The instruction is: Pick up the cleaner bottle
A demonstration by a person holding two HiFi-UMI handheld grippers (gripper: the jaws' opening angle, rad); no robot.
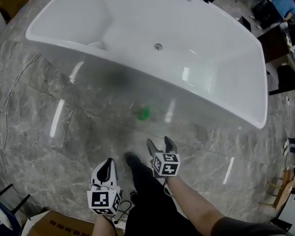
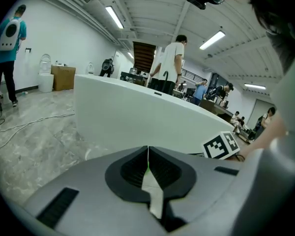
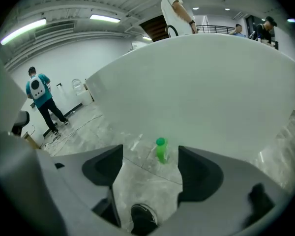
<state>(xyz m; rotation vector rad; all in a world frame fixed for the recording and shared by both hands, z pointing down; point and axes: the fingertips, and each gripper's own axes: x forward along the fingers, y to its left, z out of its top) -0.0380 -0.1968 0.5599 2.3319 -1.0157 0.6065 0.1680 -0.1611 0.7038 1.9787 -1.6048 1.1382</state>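
A small green cleaner bottle (image 1: 144,113) stands upright on the grey marble floor, just in front of the white bathtub (image 1: 88,47). My right gripper (image 1: 161,144) hovers short of it, jaws wide apart and empty. In the right gripper view the bottle (image 3: 161,150) shows some way ahead, between the two spread fingers of that gripper (image 3: 150,154) and nearer the right one. My left gripper (image 1: 107,167) is lower and to the left, its jaws pressed together with nothing in them. The left gripper view shows this gripper (image 2: 148,154) shut, facing the tub wall (image 2: 137,117).
The person's black shoe (image 1: 132,160) stands between the grippers, below the bottle. A white cable (image 1: 10,97) trails over the floor at left. A cardboard box (image 1: 54,225) lies at the bottom left. People stand behind the tub (image 2: 172,63) and far left (image 2: 7,58).
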